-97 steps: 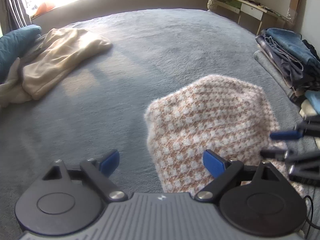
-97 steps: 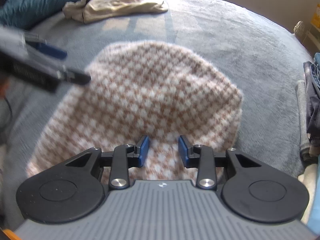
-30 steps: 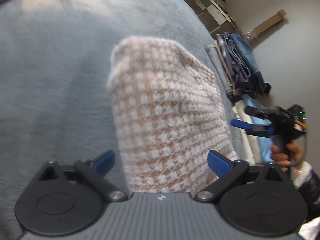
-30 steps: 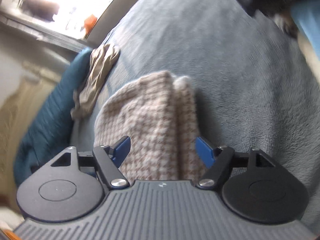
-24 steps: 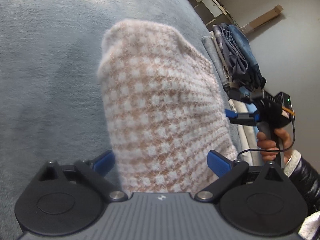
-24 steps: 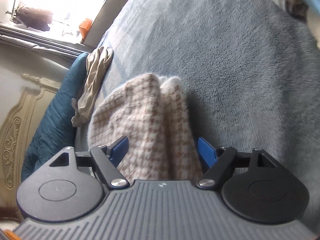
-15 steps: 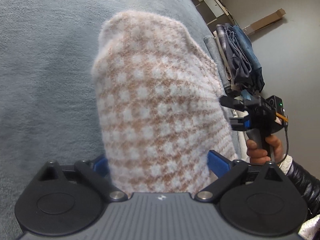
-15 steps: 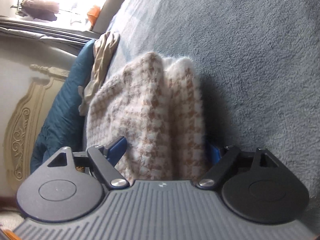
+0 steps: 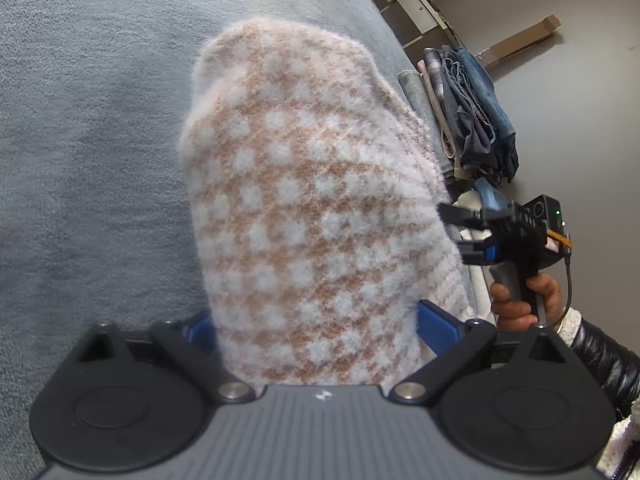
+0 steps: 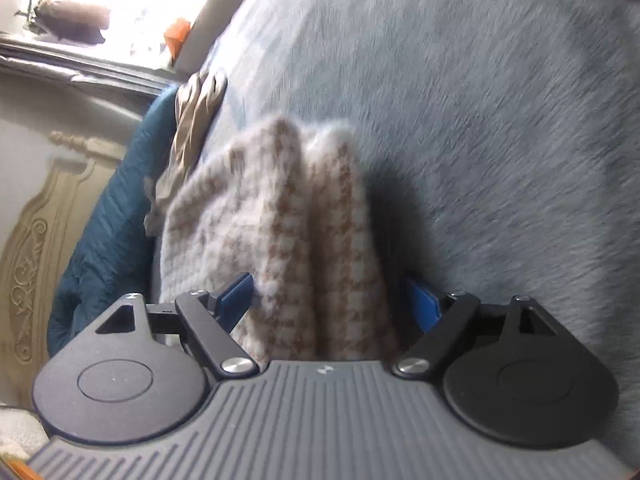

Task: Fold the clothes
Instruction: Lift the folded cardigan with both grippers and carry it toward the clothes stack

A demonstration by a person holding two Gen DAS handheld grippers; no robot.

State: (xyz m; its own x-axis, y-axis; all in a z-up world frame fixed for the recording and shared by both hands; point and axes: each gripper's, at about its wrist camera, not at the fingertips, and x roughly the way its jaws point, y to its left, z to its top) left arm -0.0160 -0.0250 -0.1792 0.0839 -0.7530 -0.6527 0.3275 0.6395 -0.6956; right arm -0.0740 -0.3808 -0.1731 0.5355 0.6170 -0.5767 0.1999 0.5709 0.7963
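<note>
The folded houndstooth sweater (image 9: pixel 312 208) ran lengthwise up the frame's center, straddled by both the wide-spread left gripper (image 9: pixel 316 326) and right gripper (image 10: pixel 332 300), neither clamped.

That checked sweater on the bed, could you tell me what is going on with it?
A person holding a gripper in each hand is folding it. The folded checked sweater lies on the grey bed cover, its bulk between the open jaws of both the left gripper and the right gripper; neither is clamped.
</note>
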